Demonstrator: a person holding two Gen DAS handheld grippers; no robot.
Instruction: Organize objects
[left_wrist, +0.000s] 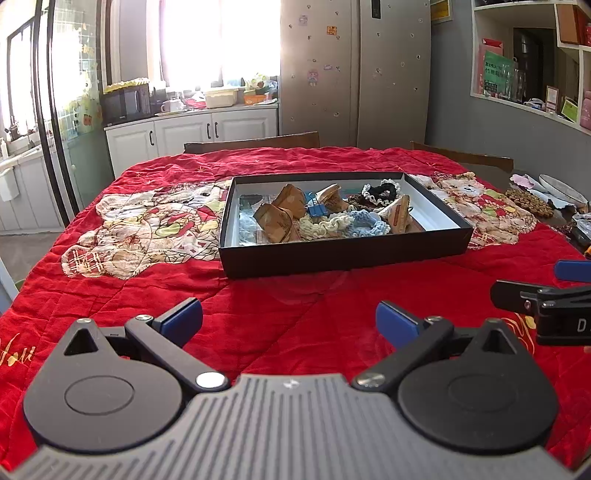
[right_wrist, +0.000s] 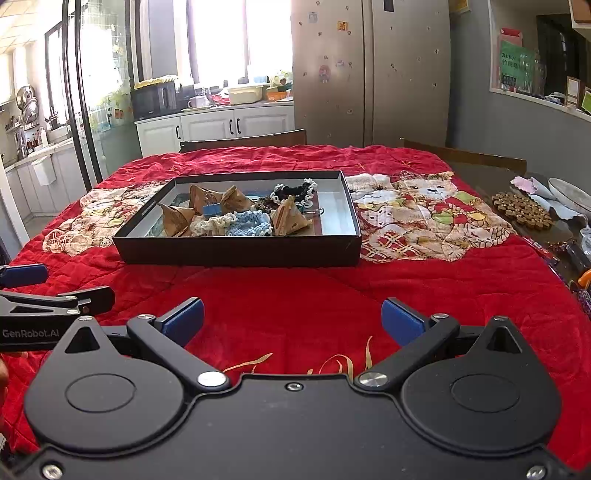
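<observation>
A shallow black box (left_wrist: 343, 251) (right_wrist: 236, 251) sits on the red quilted tablecloth. It holds several brown pyramid-shaped packets (left_wrist: 275, 219) (right_wrist: 175, 218), a blue binder clip (left_wrist: 318, 209) (right_wrist: 212, 209), cream (left_wrist: 325, 223), light blue (left_wrist: 369, 223) (right_wrist: 247, 223) and black (left_wrist: 382, 190) (right_wrist: 295, 190) scrunchies. My left gripper (left_wrist: 289, 325) is open and empty, over the cloth in front of the box. My right gripper (right_wrist: 293, 321) is open and empty, beside it to the right; its fingers (left_wrist: 517, 295) show at the left wrist view's right edge.
A brown beaded trivet (right_wrist: 522, 212) (left_wrist: 530, 201), a plate (right_wrist: 569, 194) and small clutter lie on the bare table at the right edge. Wooden chair backs (left_wrist: 255, 142) stand behind the table. Kitchen cabinets and a fridge are beyond.
</observation>
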